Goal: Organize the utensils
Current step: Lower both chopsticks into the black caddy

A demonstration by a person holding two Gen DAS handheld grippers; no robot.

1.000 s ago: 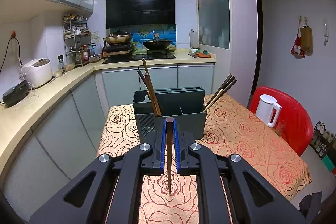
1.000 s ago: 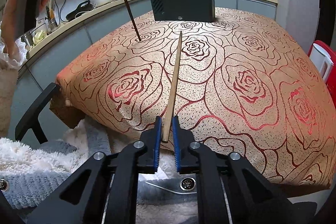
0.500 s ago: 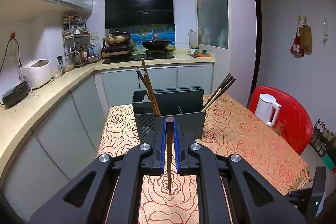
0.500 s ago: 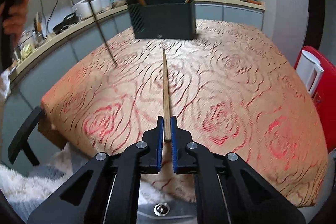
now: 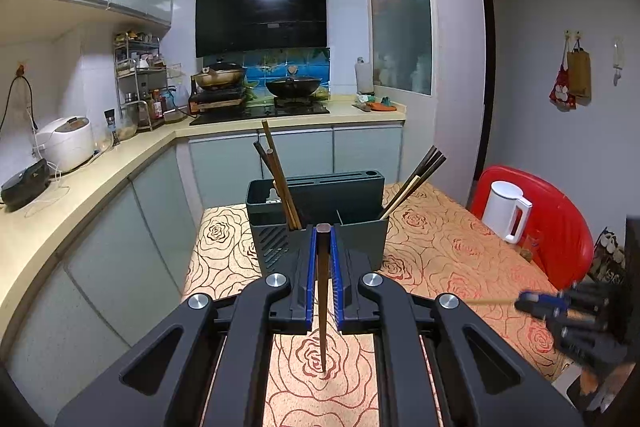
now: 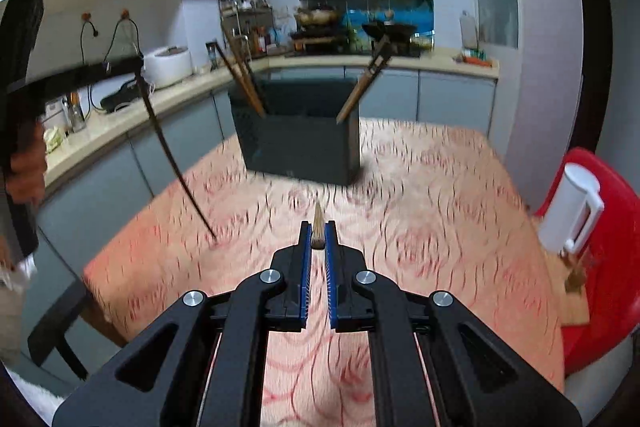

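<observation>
A dark grey utensil holder (image 5: 320, 211) stands on the rose-patterned table, with several chopsticks leaning out at its left and right ends; it also shows in the right wrist view (image 6: 300, 135). My left gripper (image 5: 323, 239) is shut on a dark chopstick (image 5: 322, 307) that hangs down with its tip just above the cloth, in front of the holder. That chopstick shows in the right wrist view (image 6: 172, 155). My right gripper (image 6: 318, 239) is shut on a light wooden chopstick (image 6: 318, 225) that points toward the holder. The right gripper shows blurred in the left wrist view (image 5: 560, 307).
A white kettle (image 5: 505, 211) stands on a red chair (image 5: 560, 227) at the table's right side. The table (image 5: 440, 247) has a kitchen counter (image 5: 80, 187) to the left and behind. A black chair arm (image 6: 60, 315) sits near the table's front left corner.
My right gripper has lifted and tilted its light chopstick up off the table, now pointing at the holder, and has entered the left wrist view. My left gripper has held still.
</observation>
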